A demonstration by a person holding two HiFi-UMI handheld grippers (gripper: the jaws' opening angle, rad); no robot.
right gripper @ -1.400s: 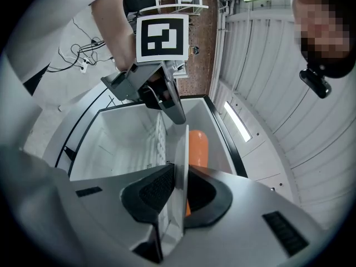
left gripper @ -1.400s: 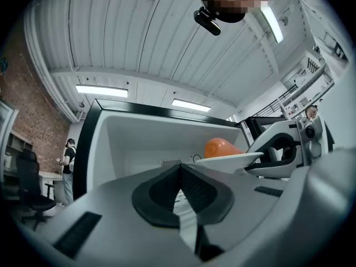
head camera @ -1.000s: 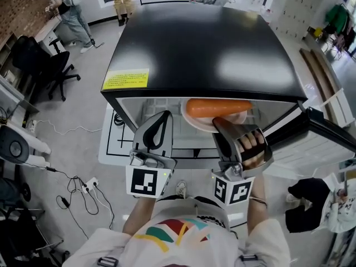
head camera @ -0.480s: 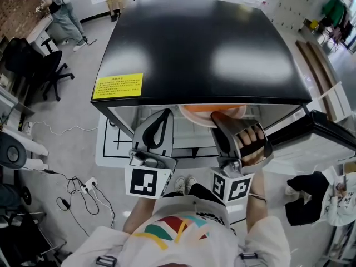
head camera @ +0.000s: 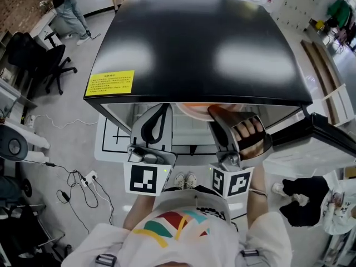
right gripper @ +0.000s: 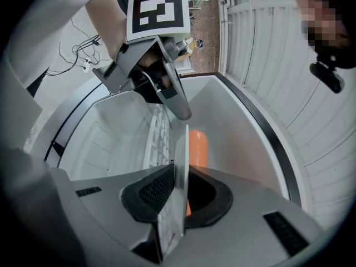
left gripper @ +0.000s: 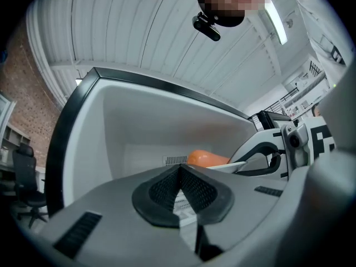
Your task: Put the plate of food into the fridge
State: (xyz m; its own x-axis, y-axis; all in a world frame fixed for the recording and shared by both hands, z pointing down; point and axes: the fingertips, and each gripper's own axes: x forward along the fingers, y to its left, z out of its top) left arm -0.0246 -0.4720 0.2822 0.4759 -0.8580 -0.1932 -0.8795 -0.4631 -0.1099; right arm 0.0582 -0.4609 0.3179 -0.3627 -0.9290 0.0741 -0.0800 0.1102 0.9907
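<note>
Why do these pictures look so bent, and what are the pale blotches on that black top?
Head view: the blotches are soft glare on the glossy fridge top. Left gripper view: a wide lens bows the ceiling lines; corners go dark. Right gripper view: same bending, seen in the fridge rim.

Glossy black fridge top (head camera: 194, 43); smooth white plastic interior (left gripper: 139, 129); plate (right gripper: 181, 149) prob. ceramic, smooth.

Side by side, the left gripper (left gripper: 179, 170) has fingers together, the right gripper (right gripper: 177, 177) pinches the plate (right gripper: 181, 143) rim

Right hand-held gripper (right gripper: 177, 189) clamps the plate (right gripper: 180, 154) (orange food (right gripper: 198, 148) aboard) inside the fridge (right gripper: 240, 139).
</note>
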